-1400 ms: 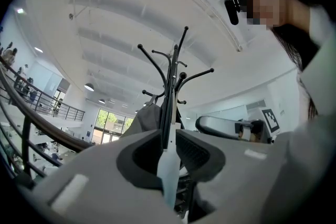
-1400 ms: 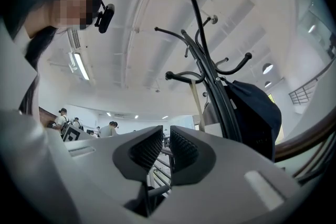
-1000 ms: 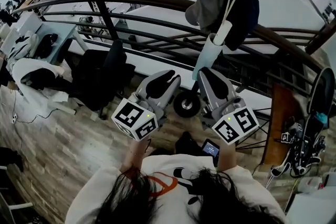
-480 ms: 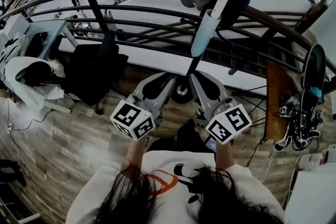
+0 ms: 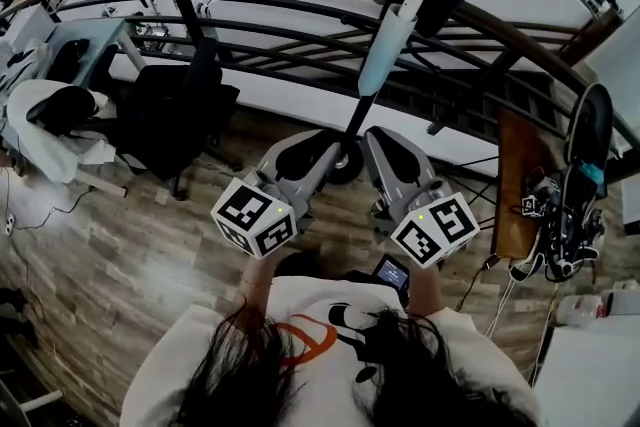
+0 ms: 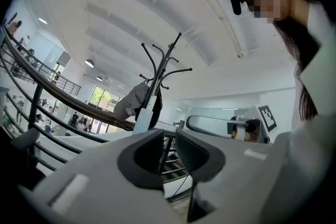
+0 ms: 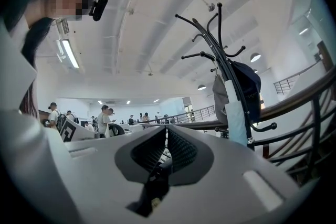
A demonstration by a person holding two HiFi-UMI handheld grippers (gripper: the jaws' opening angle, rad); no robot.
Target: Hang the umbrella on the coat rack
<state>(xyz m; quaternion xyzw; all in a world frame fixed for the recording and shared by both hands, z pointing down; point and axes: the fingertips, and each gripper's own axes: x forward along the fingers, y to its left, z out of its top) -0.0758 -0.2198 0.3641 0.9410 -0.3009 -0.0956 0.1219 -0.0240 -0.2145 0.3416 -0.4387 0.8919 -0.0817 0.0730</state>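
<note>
Left gripper view: left gripper (image 6: 169, 145) barely parted, empty.

Left gripper (image 6: 169, 139) fingers slightly apart — right gripper (image 7: 166, 135) closed.

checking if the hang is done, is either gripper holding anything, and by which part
Nothing is held. The left gripper has its jaws apart, the right gripper has them together, both empty; the umbrella hangs on the coat rack, untouched.
</note>
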